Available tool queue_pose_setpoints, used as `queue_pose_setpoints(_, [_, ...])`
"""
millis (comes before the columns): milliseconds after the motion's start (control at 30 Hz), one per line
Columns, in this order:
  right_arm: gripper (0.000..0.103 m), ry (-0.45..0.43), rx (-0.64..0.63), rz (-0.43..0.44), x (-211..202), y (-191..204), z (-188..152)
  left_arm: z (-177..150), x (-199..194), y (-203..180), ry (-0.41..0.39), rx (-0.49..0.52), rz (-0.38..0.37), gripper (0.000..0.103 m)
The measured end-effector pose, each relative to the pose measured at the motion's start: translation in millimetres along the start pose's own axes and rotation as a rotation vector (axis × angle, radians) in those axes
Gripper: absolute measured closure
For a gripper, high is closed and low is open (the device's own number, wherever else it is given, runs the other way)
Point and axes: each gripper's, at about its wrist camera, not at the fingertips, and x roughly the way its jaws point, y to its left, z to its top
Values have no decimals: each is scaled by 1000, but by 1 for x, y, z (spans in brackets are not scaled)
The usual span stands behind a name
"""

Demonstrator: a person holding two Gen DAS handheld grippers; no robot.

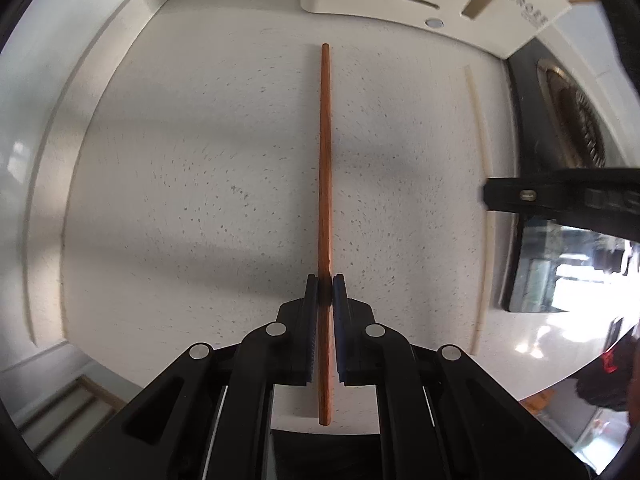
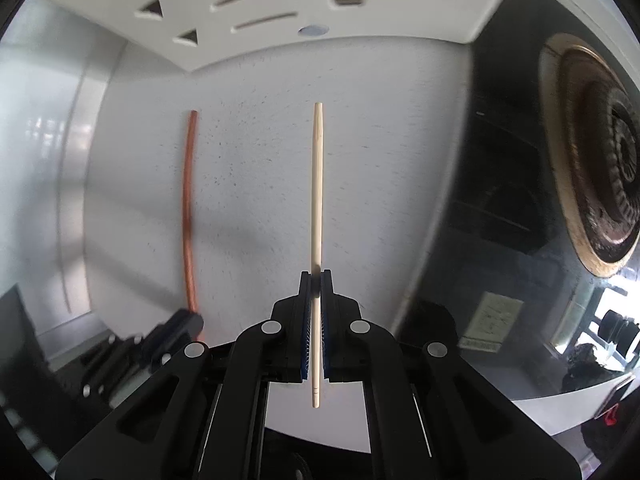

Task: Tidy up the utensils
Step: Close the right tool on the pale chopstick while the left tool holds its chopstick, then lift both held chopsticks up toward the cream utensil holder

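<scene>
- The reddish-brown wooden chopstick is pinched in the left gripper, over the speckled white counter.
- The pale bamboo chopstick is clamped in the right gripper, seemingly just lifted clear.
- Both point toward the white slotted utensil organiser, probably for sorting by colour.

Both wrist views downward, shared countertop

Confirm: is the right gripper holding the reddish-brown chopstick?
No, the right gripper is shut on the pale chopstick; the reddish-brown chopstick sits in the left gripper.
</scene>
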Motion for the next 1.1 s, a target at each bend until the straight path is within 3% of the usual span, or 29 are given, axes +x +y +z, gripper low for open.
queue_pose_setpoints(300, [98, -106, 25, 87, -39, -40, -26, 7, 3, -20, 36, 53, 109, 96])
queue_pose_setpoints(500, [98, -159, 17, 133, -52, -61, -40, 6, 1, -26, 22, 41, 101, 97])
queue_pose_setpoints(700, [98, -210, -21, 130, -71, -69, -49, -1, -7, -41, -34, 92, 140, 97])
queue_pose_setpoints(933, [98, -255, -88, 86, -72, -49, -59, -7, -29, -50, -115, 87, 91, 97])
queue_pose_setpoints(1100, [98, -285, -115, 53, -72, -40, -62, -20, -47, -54, -219, 58, 45, 97])
